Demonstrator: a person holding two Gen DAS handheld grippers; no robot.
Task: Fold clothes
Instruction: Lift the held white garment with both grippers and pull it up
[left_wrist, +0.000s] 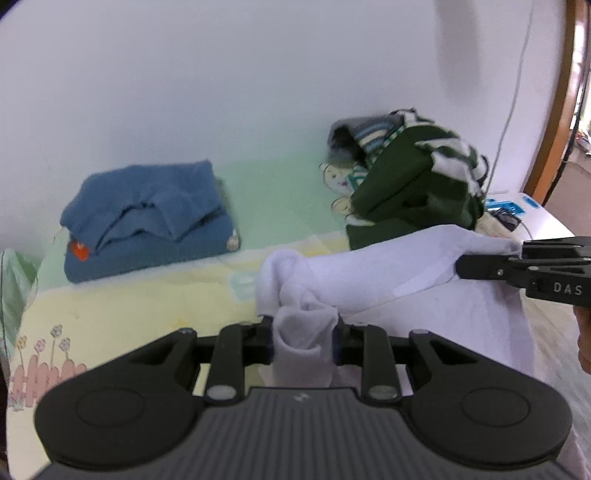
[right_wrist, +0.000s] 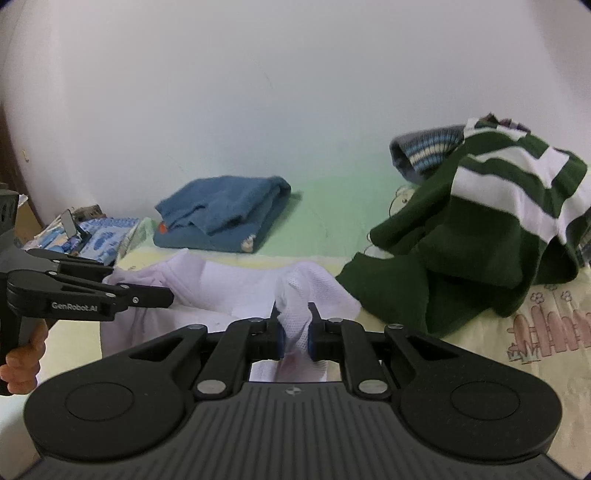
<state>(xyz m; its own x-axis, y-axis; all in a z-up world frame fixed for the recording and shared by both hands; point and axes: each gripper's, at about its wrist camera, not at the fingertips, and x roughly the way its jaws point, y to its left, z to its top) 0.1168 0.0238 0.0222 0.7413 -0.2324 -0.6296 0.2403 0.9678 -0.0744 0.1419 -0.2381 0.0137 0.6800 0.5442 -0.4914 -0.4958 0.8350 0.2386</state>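
Note:
A white garment (left_wrist: 388, 273) hangs stretched between both grippers above the bed. My left gripper (left_wrist: 304, 343) is shut on a bunched fold of it, with cloth filling the gap between its pads. In the right wrist view, my right gripper (right_wrist: 294, 332) is shut on another bunched edge of the white garment (right_wrist: 221, 280). Each gripper shows in the other's view: the right gripper (left_wrist: 480, 264) at the right edge, the left gripper (right_wrist: 162, 293) at the left, both clamping the cloth. A hand (right_wrist: 22, 362) holds the left handle.
A folded blue garment (left_wrist: 147, 214) lies on the bed near the wall. A heap of dark green and white striped clothes (right_wrist: 491, 229) sits to the right. The bedsheet (left_wrist: 122, 306) is yellow with a flower print. Boxes and papers (right_wrist: 92, 232) lie at the far left.

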